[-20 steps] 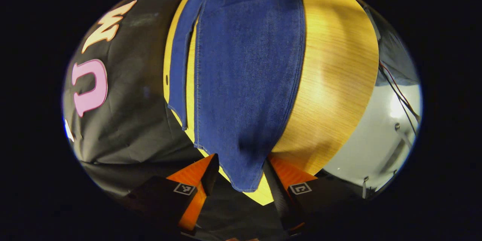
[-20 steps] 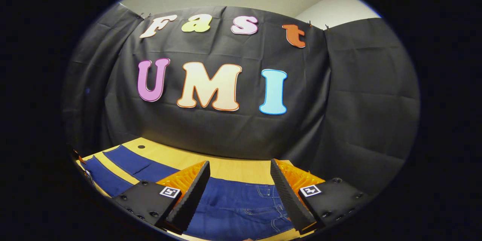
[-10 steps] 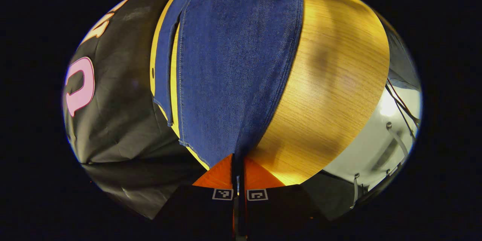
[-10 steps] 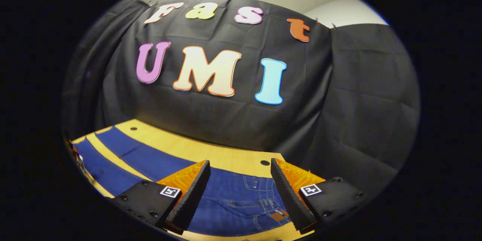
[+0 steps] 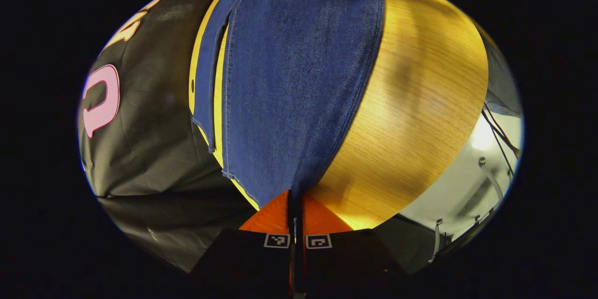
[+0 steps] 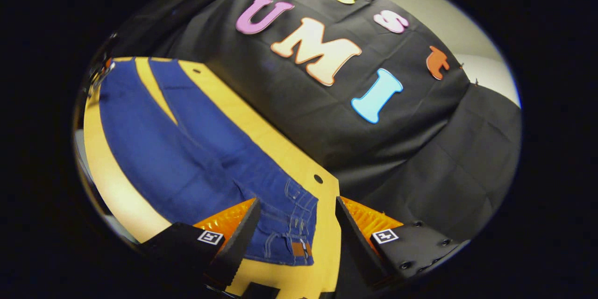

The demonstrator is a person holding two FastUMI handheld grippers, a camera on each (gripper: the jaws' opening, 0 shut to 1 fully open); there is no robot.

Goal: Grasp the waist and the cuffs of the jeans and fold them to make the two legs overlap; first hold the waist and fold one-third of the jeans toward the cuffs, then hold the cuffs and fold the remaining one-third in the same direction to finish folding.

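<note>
Cuff secured, waist not yet gripped.
Left gripper point(image 5: 295, 196) pinches the near leg's cuff point(image 5: 280, 182) for the leg-overlap fold; right gripper point(image 6: 295, 224) hangs spread over the waist point(image 6: 292, 238) of the jeans point(image 6: 187, 159), ready to grasp.

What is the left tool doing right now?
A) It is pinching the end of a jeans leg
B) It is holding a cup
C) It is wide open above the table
A: in the left gripper view the left tool has its fingers closed together on the cuff end of the jeans, which stretch away over the wooden table.
</note>
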